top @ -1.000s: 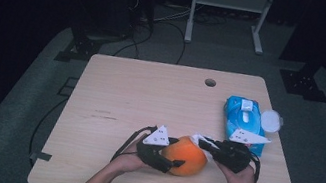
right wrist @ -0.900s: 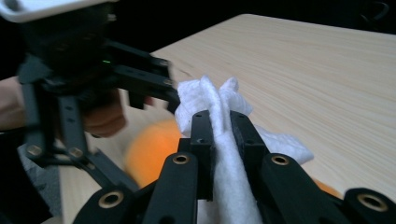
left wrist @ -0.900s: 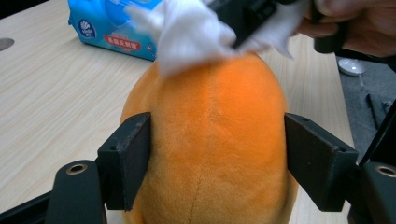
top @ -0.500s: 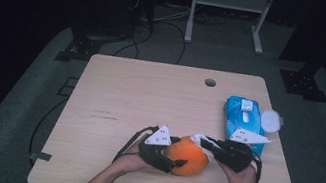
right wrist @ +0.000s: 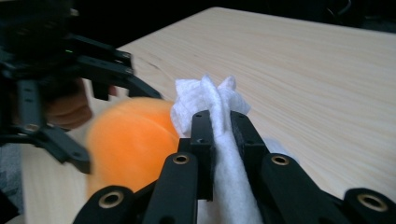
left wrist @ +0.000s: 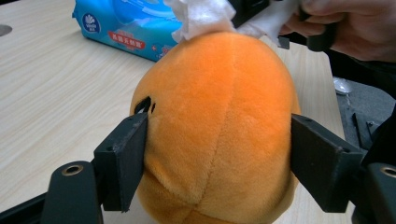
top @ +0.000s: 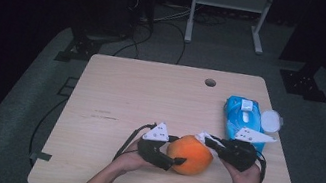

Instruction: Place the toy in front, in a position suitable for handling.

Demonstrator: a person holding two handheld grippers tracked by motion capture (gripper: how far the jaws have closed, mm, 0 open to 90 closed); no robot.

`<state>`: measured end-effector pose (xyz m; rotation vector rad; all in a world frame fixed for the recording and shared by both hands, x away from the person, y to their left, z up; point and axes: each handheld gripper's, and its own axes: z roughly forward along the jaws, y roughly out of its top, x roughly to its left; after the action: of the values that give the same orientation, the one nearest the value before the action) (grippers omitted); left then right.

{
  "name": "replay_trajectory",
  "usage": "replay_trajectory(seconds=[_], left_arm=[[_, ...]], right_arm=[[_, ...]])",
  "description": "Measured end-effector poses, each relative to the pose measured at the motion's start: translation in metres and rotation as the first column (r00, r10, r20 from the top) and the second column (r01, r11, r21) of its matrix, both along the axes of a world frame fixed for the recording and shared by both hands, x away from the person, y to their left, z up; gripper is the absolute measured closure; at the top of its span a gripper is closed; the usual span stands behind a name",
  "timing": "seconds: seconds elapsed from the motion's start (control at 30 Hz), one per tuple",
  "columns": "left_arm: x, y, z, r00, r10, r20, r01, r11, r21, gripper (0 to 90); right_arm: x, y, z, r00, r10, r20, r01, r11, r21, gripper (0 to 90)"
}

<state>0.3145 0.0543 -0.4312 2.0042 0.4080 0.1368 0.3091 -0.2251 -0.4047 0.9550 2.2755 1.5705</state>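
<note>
You are working at the near edge of the pale wooden table [top: 150, 94], and the round orange plush toy [top: 189, 154] is sitting there between your two hands. Your left gripper [top: 173, 160] is bracketing the toy around its middle — in the left gripper view its jaws are standing one on each side of the fuzzy body [left wrist: 219, 126], resting against the pile, and they have just been closing a little on it, so the hold looks light rather than firm. Your right gripper [top: 206, 140] is coming in from the other side with its jaws pressed together on a crumpled white tissue [right wrist: 210, 100], and that tissue is touching the toy's top where the two meet.

The toy is probably going to behave as a light, soft, squashy thing: it should give under the pads instead of slipping, and the plush nap is offering plenty of friction. Keep gripping it across its widest part, low enough that it is not rolling out from between the jaws while the tissue is rubbing over it. The tissue is thin and likely to tear — pinch a thick fold, not an edge.

Farther back on the right, the blue pack of wet wipes [top: 242, 116] is lying flat, with a small round white lid [top: 270, 120] just beside it
</note>
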Motion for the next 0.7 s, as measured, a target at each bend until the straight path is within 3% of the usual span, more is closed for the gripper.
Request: replay_trajectory(seconds=[0.13,0.23,0.37,0.57,0.63,0.7], left_arm=[[-0.003,-0.005,0.002,0.9997,0.001,0.024,-0.001,0.9999,0.012,24.7],[-0.002,-0.003,0.000,0.9997,-0.005,0.022,0.005,1.0000,0.003,23.1],[0.004,0.002,-0.005,0.9984,-0.034,0.045,0.036,0.9984,-0.043,11.6],[0.013,0.007,-0.018,0.9975,-0.052,0.047,0.055,0.9967,-0.059,10.1],[0.016,0.002,-0.023,0.9979,-0.057,0.031,0.059,0.9953,-0.077,8.1],[0.015,-0.006,-0.027,0.9963,-0.076,0.039,0.079,0.9947,-0.065,6.1]], right_arm=[[-0.011,0.026,0.009,0.9963,0.074,0.043,-0.073,0.997,-0.024,80.3],[-0.018,0.040,0.012,0.9917,0.102,0.079,-0.095,0.992,-0.079,80.2],[-0.010,0.028,0.004,0.9954,0.083,0.047,-0.081,0.995,-0.052,80.2],[-0.002,0.001,0.004,0.9996,0.004,0.026,-0.004,1.000,0.002,80.2],[-0.001,-0.002,0.002,0.9999,0.004,0.013,-0.005,1.000,0.024,80.2],[-0.001,0.001,0.002,0.9999,0.009,0.013,-0.009,1.000,0.021,80.1]])
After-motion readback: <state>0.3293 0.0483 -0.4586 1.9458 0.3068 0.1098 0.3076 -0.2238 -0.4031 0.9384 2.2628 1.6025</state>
